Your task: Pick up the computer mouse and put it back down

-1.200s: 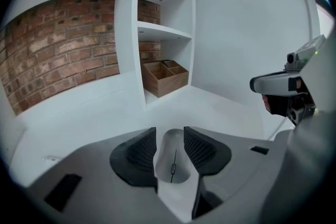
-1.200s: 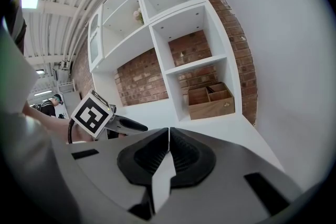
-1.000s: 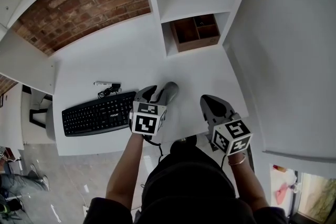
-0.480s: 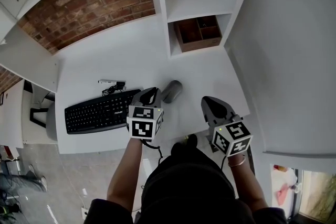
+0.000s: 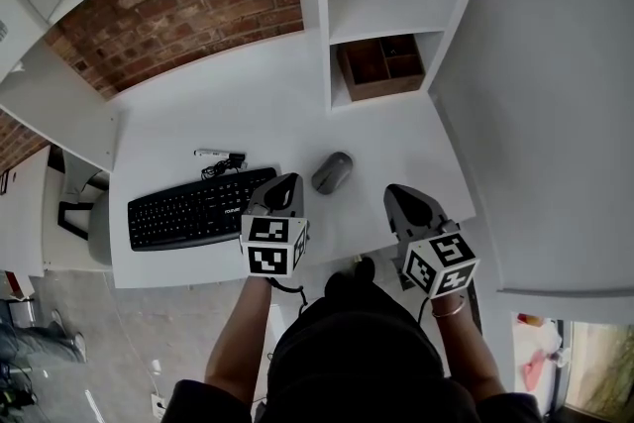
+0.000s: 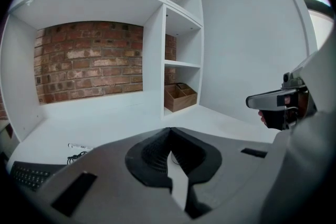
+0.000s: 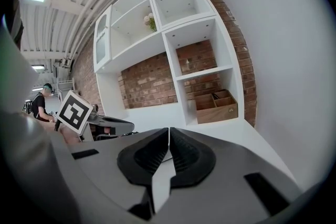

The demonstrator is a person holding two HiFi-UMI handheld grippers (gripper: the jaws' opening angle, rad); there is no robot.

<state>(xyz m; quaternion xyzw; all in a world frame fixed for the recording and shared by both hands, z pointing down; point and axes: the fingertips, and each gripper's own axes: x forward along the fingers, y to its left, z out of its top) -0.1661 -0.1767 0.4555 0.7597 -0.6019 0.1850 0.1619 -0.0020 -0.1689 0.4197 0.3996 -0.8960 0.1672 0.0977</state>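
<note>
The grey computer mouse (image 5: 332, 172) lies on the white desk (image 5: 218, 104), right of the keyboard, with nothing touching it. My left gripper (image 5: 286, 182) hovers just left of it and nearer to me, its jaws shut together and empty (image 6: 169, 132). Over the desk's front right part my right gripper (image 5: 400, 194) is held shut as well, with nothing between its jaws (image 7: 169, 131). The mouse is hidden behind the jaws in both gripper views.
A black keyboard (image 5: 193, 208) lies at the front left, with a small cabled device (image 5: 220, 157) behind it. A wooden divided box (image 5: 381, 66) sits in the shelf's lower bay. A brick wall backs the desk; a white wall stands on the right.
The left gripper let go of the mouse, drew back toward me and closed its jaws. The mouse stays on the desk. The right gripper has hardly moved.
</note>
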